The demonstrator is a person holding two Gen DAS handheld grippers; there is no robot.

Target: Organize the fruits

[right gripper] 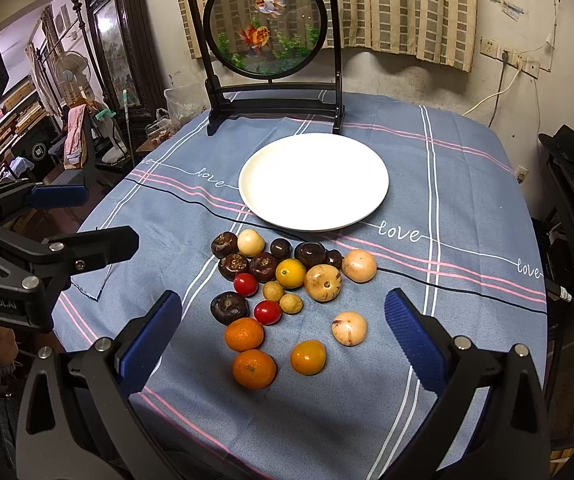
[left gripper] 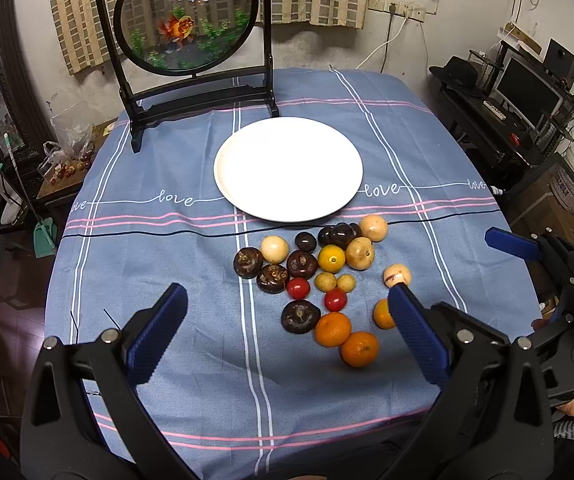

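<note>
1. On the left, the left gripper [left gripper: 287, 320] is held wide open with nothing gripped
2. Between the grippers, the fruits [right gripper: 283, 292] are heaped loose on the tablecloth [right gripper: 467, 208], just before the bare plate [right gripper: 313, 182]; nothing is judged sorted yet
3. Rightward, the right gripper [right gripper: 283, 326] gapes equally, unladen

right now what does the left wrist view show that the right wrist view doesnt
Only the left wrist view: a monitor and speaker on the desk at right, and the right gripper seen from the side.

Only the right wrist view: a standing fan, a carved dark cabinet, and the left gripper from the side.

Both: the empty white plate, the fruit pile on the blue tablecloth, the goldfish screen, and a black hat.
</note>
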